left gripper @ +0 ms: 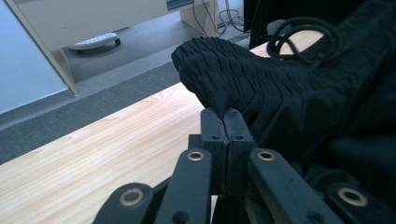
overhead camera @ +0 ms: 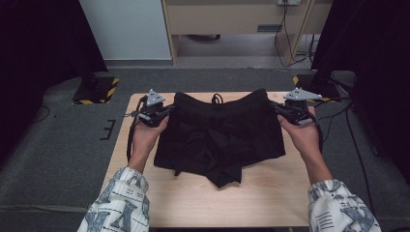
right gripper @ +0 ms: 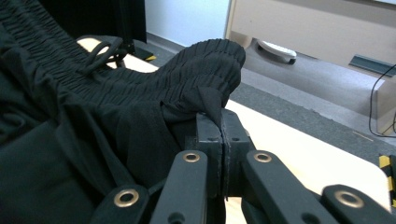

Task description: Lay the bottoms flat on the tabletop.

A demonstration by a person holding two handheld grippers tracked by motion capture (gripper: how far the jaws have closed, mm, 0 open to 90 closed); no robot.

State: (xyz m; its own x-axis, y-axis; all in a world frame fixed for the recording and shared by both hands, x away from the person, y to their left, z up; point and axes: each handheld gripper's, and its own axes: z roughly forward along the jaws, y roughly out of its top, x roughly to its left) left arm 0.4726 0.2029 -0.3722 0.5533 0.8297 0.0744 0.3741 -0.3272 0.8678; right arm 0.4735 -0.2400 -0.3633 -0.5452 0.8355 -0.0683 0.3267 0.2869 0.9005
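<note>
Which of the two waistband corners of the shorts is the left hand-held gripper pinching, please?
The corner at the high view's left, clamped by the left hand-held gripper; the right hand-held gripper holds the opposite corner.

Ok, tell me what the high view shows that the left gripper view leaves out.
High view alone: both hands, the right gripper at the far corner of the black shorts, patterned sleeves, and the table edge to edge.

Left gripper view alone: the left gripper shut on a pinch of the ribbed waistband, and a white wheeled base under the desk.

Both: shorts, drawstring, wooden tabletop.
</note>
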